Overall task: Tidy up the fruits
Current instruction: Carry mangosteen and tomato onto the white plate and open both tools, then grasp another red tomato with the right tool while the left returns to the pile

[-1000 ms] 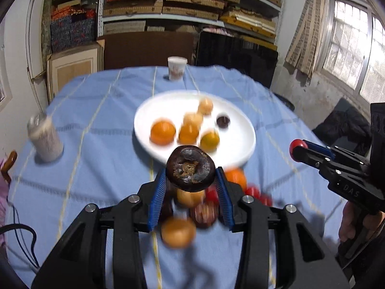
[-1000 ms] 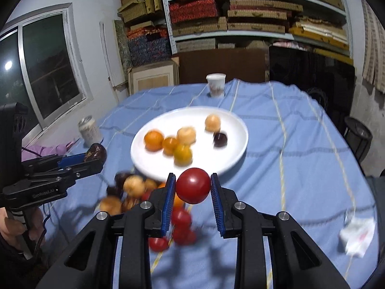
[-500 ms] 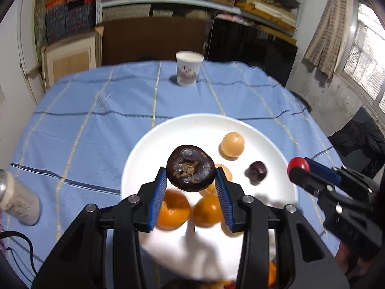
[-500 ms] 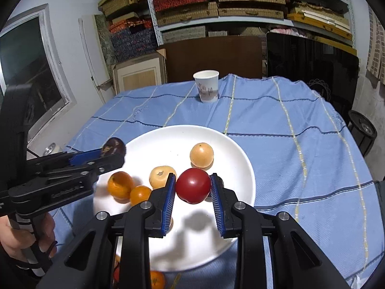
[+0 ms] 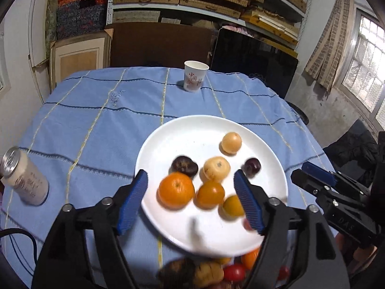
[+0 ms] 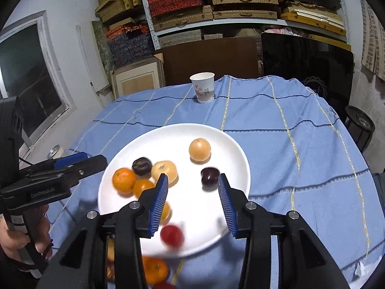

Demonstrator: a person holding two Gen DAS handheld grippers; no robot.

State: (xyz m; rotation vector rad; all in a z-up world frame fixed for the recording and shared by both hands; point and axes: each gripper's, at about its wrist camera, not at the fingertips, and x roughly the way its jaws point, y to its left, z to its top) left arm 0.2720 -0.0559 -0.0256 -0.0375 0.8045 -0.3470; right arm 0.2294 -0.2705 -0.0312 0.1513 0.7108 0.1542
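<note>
A white plate [image 5: 168,132] on the blue cloth holds several fruits: oranges [image 5: 176,190], pale yellow ones and a dark plum [image 5: 252,166]. My left gripper [image 5: 190,178] hangs over the plate's near side, its jaws opening with nothing gripped. The dark brown fruit [image 5: 184,166] lies on the plate just beyond its fingertips. My right gripper [image 6: 193,179] is over the plate too, jaws opening and empty. A blurred red tomato [image 6: 171,235] sits on the plate below its fingers. More loose fruit [image 5: 209,272] lies on the cloth at the plate's near rim.
A paper cup [image 5: 195,79] stands at the table's far edge. A drink can [image 5: 24,175] stands at the left. Shelves of boxes and a brown board rise behind the table, and a black bin [image 6: 359,125] stands off its right side.
Both grippers moved forward from the fruit pile to above the plate. The left one let go of the dark brown fruit and the right one let go of the red tomato, both onto the plate.
</note>
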